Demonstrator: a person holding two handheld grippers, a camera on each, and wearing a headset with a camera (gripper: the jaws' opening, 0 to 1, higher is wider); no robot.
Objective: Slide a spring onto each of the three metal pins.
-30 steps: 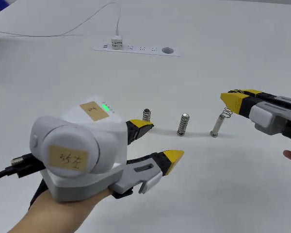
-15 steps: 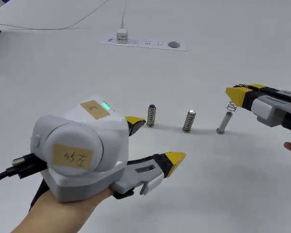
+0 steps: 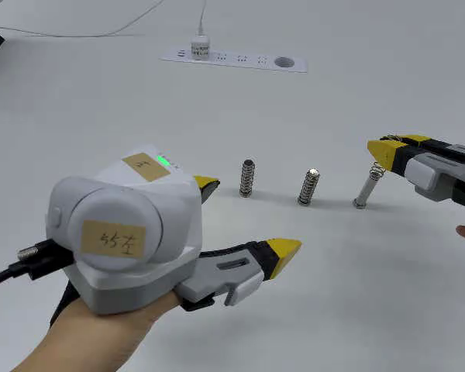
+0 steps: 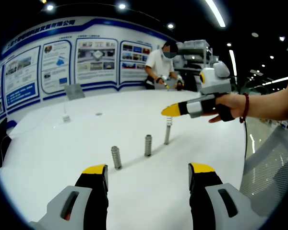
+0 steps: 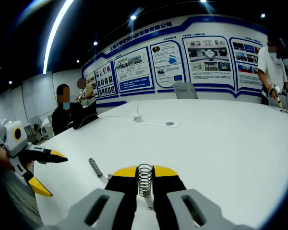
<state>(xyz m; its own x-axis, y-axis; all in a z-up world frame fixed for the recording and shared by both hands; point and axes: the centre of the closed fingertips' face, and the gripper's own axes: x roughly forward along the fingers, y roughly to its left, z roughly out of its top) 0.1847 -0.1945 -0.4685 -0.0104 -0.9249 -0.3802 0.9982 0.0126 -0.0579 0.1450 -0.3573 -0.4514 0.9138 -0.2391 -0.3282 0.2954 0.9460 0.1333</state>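
The grey, yellow-tipped right hand-held gripper [image 3: 386,151] runs off the head view's right edge. The left hand-held gripper's [image 3: 246,217] own housing half-hides its upper jaw.

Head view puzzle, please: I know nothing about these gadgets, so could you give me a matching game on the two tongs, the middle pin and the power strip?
Things:
1. left tongs
2. right tongs
3. middle pin
4. power strip

States or places:
A. far across the table, with a white charger plugged in
B. shut on a spring
C. open, holding nothing
D. sleeved by its own spring

Pairs: 1-C, 2-B, 3-D, 4-A
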